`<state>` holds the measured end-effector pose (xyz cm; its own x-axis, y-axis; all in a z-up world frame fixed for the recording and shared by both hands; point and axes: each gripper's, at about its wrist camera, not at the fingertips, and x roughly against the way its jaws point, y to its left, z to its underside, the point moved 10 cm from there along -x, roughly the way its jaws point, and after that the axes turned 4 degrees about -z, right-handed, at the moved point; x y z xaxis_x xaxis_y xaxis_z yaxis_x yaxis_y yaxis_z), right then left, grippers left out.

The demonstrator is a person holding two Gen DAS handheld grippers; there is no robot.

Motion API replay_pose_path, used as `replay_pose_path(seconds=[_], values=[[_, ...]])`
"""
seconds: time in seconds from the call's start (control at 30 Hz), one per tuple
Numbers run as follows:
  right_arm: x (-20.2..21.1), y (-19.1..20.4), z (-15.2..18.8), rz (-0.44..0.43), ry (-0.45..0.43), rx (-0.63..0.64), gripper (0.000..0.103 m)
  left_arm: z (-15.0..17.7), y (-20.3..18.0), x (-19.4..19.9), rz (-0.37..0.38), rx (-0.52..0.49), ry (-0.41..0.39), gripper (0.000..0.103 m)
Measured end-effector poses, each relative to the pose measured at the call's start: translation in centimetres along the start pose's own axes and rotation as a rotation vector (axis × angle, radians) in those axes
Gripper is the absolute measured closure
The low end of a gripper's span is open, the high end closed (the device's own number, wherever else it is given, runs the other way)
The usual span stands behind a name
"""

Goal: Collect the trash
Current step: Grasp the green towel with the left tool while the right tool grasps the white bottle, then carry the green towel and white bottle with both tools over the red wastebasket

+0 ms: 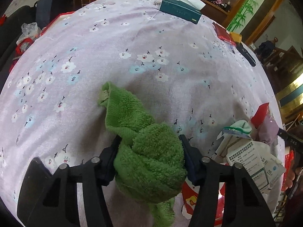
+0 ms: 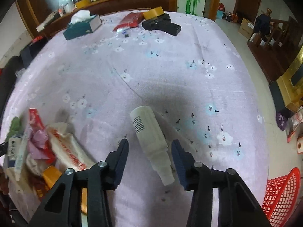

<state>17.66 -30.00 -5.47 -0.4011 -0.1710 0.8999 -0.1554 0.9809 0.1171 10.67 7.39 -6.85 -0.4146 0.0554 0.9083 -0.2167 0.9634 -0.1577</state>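
Left wrist view, left gripper (image 1: 150,138): fingers set wide, pressed against both sides of a bunched green towel (image 1: 144,147), which fills the gap between them.
Left wrist view, towel: one end trails forward onto the floral tablecloth (image 1: 113,43) near the table's near edge; another end hangs down below the fingers.
Left wrist view, trash pile (image 1: 253,151): cartons, wrappers and a red scrap heaped at the table's near right corner, just beside the right finger.
Left wrist view, tissue box (image 1: 180,9): dark teal, at the far edge, a white tissue standing out of its top.
Left wrist view, right edge: a red packet (image 1: 222,31) and a black device (image 1: 246,54) lie along it.
Right wrist view, right gripper (image 2: 149,143): fingers spread apart, gripping nothing; they flank a white bottle (image 2: 149,138) without visibly touching it.
Right wrist view, bottle: lying on the tablecloth (image 2: 151,66) near the near edge, narrow neck toward the camera, printed base pointing away.
Right wrist view, trash pile (image 2: 43,147): at the near left corner, well left of the bottle.
Right wrist view, far edge: tissue box (image 2: 83,26), red packet (image 2: 130,20), tape roll (image 2: 153,12), black device (image 2: 162,25).
Right wrist view, red basket (image 2: 282,194): mesh-walled, beyond the table's near right corner.
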Motion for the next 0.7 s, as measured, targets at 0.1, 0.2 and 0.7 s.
replay_pose_path(seconds=[0.1, 0.2, 0.7], values=[[-0.8, 0.1, 0.2, -0.007, 0.018, -0.011, 0.068, 0.2, 0.2, 0.5, 0.004, 0.009, -0.014, 0.051], [-1.0, 0.1, 0.3, -0.008, 0.021, -0.022, 0.068, 0.2, 0.5, 1.4, -0.019, 0.002, -0.046, 0.052], [6.8, 0.4, 2.4, -0.097, -0.108, -0.113, 0.068, -0.2, -4.3, 11.4, 0.006, -0.146, -0.268, 0.052]])
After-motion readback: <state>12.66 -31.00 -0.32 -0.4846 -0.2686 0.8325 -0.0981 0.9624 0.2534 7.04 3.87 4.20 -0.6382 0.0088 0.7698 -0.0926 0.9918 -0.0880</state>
